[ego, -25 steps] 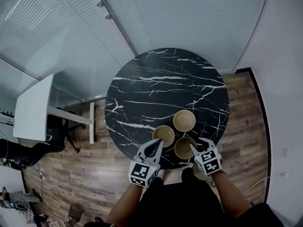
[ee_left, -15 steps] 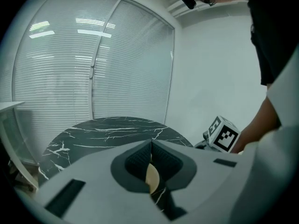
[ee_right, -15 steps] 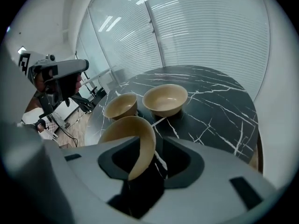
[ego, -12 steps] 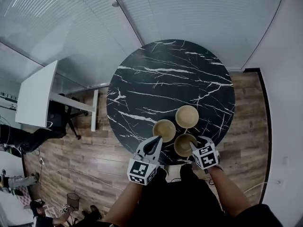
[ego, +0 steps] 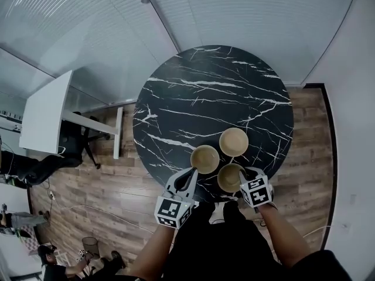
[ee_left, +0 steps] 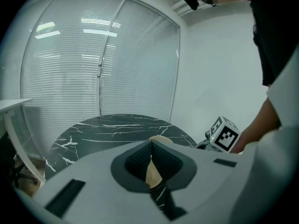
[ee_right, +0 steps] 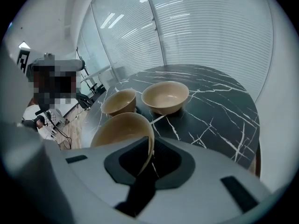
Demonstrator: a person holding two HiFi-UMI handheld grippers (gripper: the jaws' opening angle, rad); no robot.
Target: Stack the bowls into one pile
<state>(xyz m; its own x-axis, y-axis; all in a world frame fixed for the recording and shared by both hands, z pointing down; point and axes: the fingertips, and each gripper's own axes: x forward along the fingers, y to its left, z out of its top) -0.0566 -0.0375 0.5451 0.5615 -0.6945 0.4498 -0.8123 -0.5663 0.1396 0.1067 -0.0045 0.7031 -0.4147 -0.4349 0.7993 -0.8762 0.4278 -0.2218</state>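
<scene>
Three tan bowls stand close together at the near edge of the round black marble table (ego: 199,98). My right gripper (ego: 241,181) (ee_right: 150,150) is shut on the rim of the nearest bowl (ego: 229,177) (ee_right: 120,130); its jaws have just been closing, and the rim now sits between the pads. The left bowl (ego: 205,158) (ee_right: 118,101) and the far bowl (ego: 233,141) (ee_right: 166,97) stand free. My left gripper (ego: 191,173) (ee_left: 151,144) is shut and empty, just short of the left bowl (ee_left: 153,171), which shows past its fingertips.
The table's near edge runs just under both grippers, with wood floor (ego: 88,192) below. A white desk (ego: 44,116) and a dark chair (ego: 73,148) stand to the left. Glass walls with blinds (ego: 246,16) close off the far side.
My right gripper has sunk onto the nearest bowl and its jaws have closed on the rim. The left gripper has hardly moved.
</scene>
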